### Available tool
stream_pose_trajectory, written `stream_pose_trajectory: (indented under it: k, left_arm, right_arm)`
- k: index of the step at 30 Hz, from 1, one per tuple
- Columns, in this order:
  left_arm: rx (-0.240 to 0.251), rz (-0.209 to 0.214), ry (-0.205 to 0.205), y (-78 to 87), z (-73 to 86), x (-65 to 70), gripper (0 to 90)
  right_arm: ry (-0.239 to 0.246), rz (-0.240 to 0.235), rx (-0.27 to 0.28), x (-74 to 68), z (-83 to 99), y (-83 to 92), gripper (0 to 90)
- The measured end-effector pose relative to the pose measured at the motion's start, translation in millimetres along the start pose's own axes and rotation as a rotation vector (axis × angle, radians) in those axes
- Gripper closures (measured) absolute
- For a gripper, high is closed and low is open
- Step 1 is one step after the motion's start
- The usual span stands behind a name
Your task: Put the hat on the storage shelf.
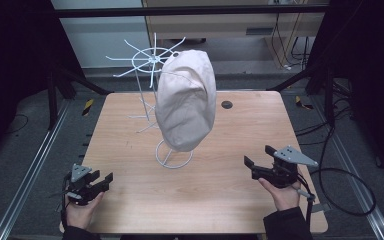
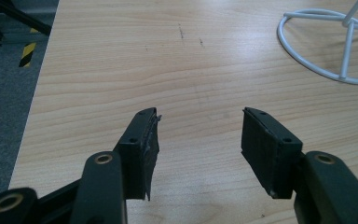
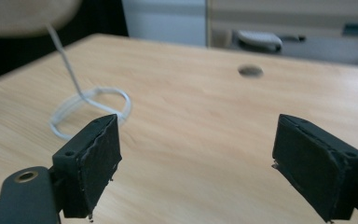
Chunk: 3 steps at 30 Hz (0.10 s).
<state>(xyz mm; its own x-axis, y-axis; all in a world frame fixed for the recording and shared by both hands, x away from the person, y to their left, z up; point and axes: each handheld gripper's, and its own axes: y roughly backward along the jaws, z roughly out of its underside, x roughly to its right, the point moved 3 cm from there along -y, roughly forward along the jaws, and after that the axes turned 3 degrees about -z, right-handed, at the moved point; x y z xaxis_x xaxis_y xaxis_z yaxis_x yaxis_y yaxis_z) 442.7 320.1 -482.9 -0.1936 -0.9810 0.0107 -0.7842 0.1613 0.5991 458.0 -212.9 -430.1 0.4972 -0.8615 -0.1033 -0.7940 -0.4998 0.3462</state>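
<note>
A beige cap [image 1: 185,100] hangs on a white wire stand [image 1: 152,59] at the middle of the wooden table [image 1: 230,185]. The stand's ring base [image 1: 173,159] rests on the tabletop and shows again as the ring base [image 2: 326,46] in the left gripper view and the ring base [image 3: 91,109] in the right gripper view. My left gripper [image 1: 104,179] is held near the table's front left corner, open and empty, its pads [image 2: 144,149] wide apart. My right gripper [image 1: 259,157] is at the front right, open and empty, pointing toward the stand.
A dark round hole [image 1: 227,104] sits in the tabletop behind the cap. A black cable [image 1: 340,200] loops on the floor at the right. Metal rails run along both sides of the table. Bare wood lies between the grippers and the stand.
</note>
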Motion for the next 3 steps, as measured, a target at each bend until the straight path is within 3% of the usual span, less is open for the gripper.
stream_pose_trajectory:
  k: [3]
  left_arm:
    - [0.002, 0.001, 0.0, 0.4, -0.1, -0.3, 46.5]
  right_arm:
    - [-0.006, 0.021, -0.029, 6.4, 10.7, -2.5, 15.5]
